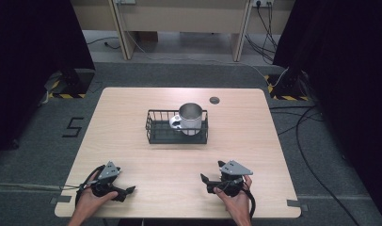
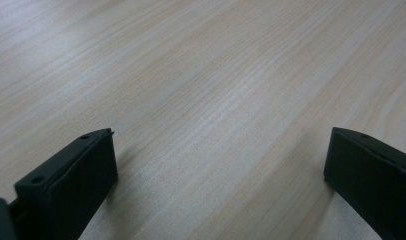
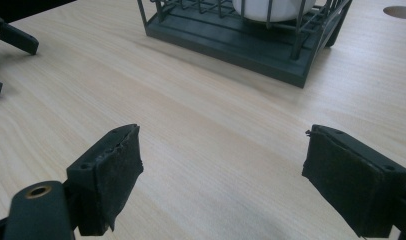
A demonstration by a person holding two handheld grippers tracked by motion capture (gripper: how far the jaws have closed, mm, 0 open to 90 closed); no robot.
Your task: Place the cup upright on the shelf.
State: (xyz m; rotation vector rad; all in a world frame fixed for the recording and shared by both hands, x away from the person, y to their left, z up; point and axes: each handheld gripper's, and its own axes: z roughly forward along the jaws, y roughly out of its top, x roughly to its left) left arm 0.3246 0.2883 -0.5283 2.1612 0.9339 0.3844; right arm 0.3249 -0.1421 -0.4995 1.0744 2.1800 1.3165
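Mug (image 1: 191,117), metal-sided with a pale handle, stands upright in the right part of a black wire basket (image 1: 154,134) at the middle of the wood-grain table (image 1: 179,160). The one legible mark is a "5" on the grey floor (image 1: 74,127) (left of the table). Both hands rest at the near edge, well apart from the basket. The left gripper (image 1: 125,193) and right gripper (image 1: 205,183) lie low on the tabletop, black padded jaws spread wide, with nothing between them.

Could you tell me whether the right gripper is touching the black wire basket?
Apart. In the high view, bare wooden table lies between the right gripper and the black wire basket holding the silver metal mug.
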